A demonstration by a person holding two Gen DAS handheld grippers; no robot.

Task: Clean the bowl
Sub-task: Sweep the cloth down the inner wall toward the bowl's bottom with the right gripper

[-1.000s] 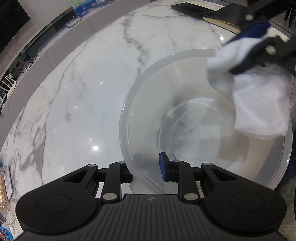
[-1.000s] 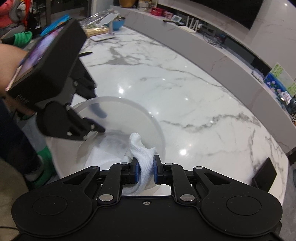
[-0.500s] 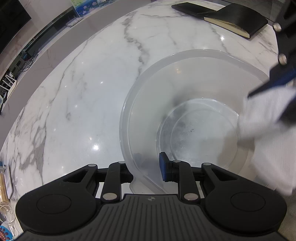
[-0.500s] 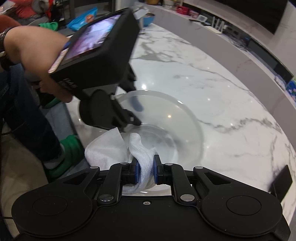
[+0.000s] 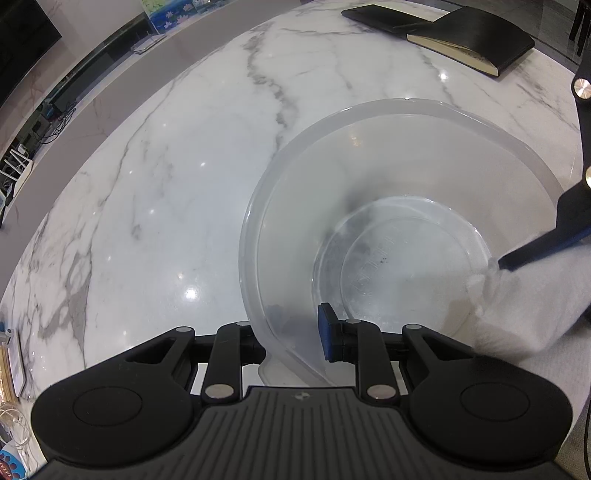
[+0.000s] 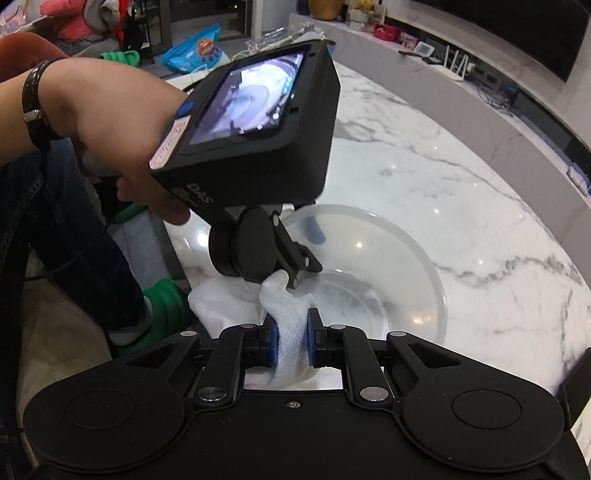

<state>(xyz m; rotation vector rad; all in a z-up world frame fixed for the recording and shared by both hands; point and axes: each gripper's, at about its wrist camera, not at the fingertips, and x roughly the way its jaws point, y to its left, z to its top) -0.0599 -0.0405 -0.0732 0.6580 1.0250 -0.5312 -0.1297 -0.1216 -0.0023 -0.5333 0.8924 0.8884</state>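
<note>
A large clear plastic bowl [image 5: 369, 155] stands on the white marble table [image 5: 166, 184]; it also shows in the right wrist view [image 6: 406, 258]. My left gripper [image 5: 291, 332] is shut on the bowl's near rim, one finger outside and the blue pad [image 5: 327, 330] inside. My right gripper [image 6: 291, 341] is shut on a white cloth [image 6: 291, 332]. The cloth [image 5: 532, 295] hangs at the bowl's right near edge, with the right gripper's finger [image 5: 535, 251] above it.
A black notebook [image 5: 469, 37] and a flat black device [image 5: 376, 16] lie at the table's far side. The table edge runs close behind the bowl on the person's side. The person's legs and green slippers [image 6: 162, 299] are beside it.
My right gripper has drawn the cloth from the bowl's far right wall back to its near right edge. The left gripper and the bowl have stayed still.
</note>
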